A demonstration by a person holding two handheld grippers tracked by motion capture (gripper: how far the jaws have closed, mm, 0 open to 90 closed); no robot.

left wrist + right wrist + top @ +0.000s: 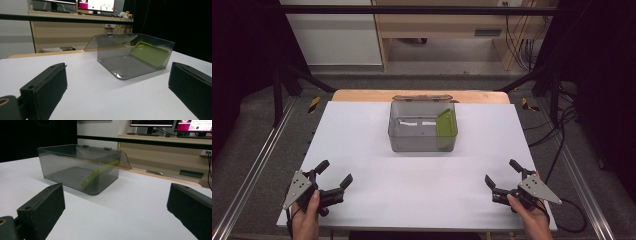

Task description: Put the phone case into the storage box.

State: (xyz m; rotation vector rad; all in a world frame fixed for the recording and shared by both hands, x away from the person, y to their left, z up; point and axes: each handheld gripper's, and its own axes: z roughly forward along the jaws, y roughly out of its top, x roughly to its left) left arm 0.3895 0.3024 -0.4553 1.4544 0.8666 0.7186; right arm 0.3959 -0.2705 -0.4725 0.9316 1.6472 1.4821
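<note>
A clear grey plastic box [422, 126] stands at the back middle of the white table [377, 190], its hinged lid tipped open behind it. Inside, a flat green item [445, 124] leans tilted against the box's right wall; it also shows through the box wall [150, 53] and edge-on [98, 173]. My left gripper [335, 173] rests open near the front left edge, held by a hand, nothing between its jaws. My right gripper [502, 172] rests open near the front right edge, also empty. Both point toward the box [132, 56] [80, 168].
A wooden board edge [419, 95] shows behind the table. Metal frame rails [257, 160] run along both sides, with cables [562, 130] on the floor at the right. A wooden desk with monitors [192, 126] stands beyond the table.
</note>
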